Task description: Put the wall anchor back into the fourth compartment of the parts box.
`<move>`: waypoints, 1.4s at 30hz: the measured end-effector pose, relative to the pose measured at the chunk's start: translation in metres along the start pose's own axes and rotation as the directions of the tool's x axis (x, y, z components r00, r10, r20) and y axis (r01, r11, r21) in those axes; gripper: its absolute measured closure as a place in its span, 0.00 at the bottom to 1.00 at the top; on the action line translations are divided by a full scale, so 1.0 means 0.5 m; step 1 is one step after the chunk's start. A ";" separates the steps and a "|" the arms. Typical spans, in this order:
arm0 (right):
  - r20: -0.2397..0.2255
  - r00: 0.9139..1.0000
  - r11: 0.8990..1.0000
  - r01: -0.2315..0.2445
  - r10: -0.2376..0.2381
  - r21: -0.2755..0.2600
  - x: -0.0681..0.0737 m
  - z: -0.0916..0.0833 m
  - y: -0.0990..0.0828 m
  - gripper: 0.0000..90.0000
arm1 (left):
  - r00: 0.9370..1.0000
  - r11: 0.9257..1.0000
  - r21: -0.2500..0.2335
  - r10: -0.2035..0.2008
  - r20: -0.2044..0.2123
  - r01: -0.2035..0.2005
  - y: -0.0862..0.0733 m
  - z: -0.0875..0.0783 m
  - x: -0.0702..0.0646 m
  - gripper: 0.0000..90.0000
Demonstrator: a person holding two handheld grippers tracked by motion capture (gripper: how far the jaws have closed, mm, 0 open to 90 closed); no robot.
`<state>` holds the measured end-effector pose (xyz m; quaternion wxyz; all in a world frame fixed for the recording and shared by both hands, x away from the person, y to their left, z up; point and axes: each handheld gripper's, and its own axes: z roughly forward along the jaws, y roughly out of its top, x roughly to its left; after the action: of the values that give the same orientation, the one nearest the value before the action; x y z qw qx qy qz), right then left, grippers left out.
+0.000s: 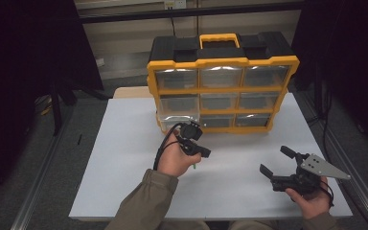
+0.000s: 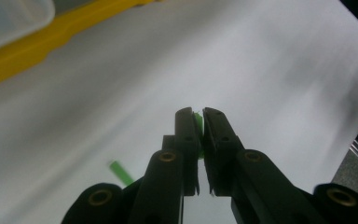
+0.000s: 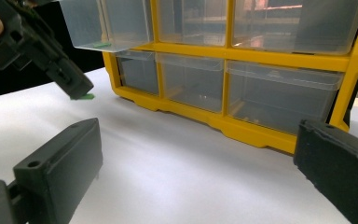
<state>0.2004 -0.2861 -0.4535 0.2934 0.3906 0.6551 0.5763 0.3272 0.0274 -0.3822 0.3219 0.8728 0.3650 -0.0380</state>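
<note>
My left gripper (image 1: 205,153) hangs above the white table (image 1: 124,158), in front of the yellow organizer (image 1: 223,61). It is shut on a small green strip (image 2: 198,123), which sticks out at the jaw tips (image 3: 86,97). The organizer's lower left clear drawer (image 1: 177,120) is pulled out a little, and a green piece (image 3: 101,45) lies at its front edge. Another green bit (image 2: 121,171) shows on the table below the left hand (image 1: 195,166). My right gripper (image 1: 274,159) rests low at the front right, open, with nothing between its jaws (image 3: 198,158).
The organizer (image 3: 205,49) has three rows of clear drawers and a yellow handle (image 1: 219,39) on top. White tabletop stretches between the two hands and out to the left. Dark stands and floor surround the table.
</note>
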 end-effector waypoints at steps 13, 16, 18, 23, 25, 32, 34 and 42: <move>0.000 1.000 1.000 -0.003 0.003 0.001 0.000 0.000 0.000 0.01 | 1.000 1.000 -0.024 0.007 -0.001 -0.007 0.047 -0.039 -0.006 0.94; -0.001 1.000 1.000 -0.001 0.001 0.002 0.000 0.000 0.000 0.01 | 1.000 0.999 -0.035 -0.001 0.013 0.002 0.053 -0.046 -0.004 0.94; -0.002 1.000 1.000 -0.001 0.001 0.002 0.000 0.001 0.000 0.01 | 1.000 0.999 -0.034 0.000 0.013 0.001 0.059 -0.051 -0.004 0.94; -0.001 1.000 1.000 -0.003 0.003 0.002 0.000 0.000 -0.001 0.01 | 1.000 0.999 -0.038 -0.001 0.013 0.001 0.073 -0.064 -0.004 0.94; -0.001 1.000 1.000 -0.002 0.002 0.003 0.000 0.001 -0.001 0.01 | 1.000 0.999 -0.046 -0.003 0.021 0.004 0.079 -0.068 -0.004 0.94; -0.004 1.000 1.000 -0.004 0.004 0.003 0.000 0.001 -0.001 0.01 | 1.000 0.998 -0.058 -0.018 0.022 0.019 0.098 -0.082 -0.005 0.94; -0.004 1.000 1.000 -0.003 0.003 0.002 0.000 0.001 -0.001 0.01 | 1.000 0.998 -0.056 -0.021 0.020 0.022 0.102 -0.086 -0.003 0.94; -0.001 1.000 1.000 -0.004 0.004 0.002 0.000 0.001 -0.001 0.01 | 0.998 0.997 -0.057 -0.057 0.013 0.058 0.124 -0.107 0.004 0.94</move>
<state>0.2006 -0.2859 -0.4540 0.2914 0.3917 0.6553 0.5764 0.3608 0.0276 -0.3074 0.3476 0.8521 0.3890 -0.0415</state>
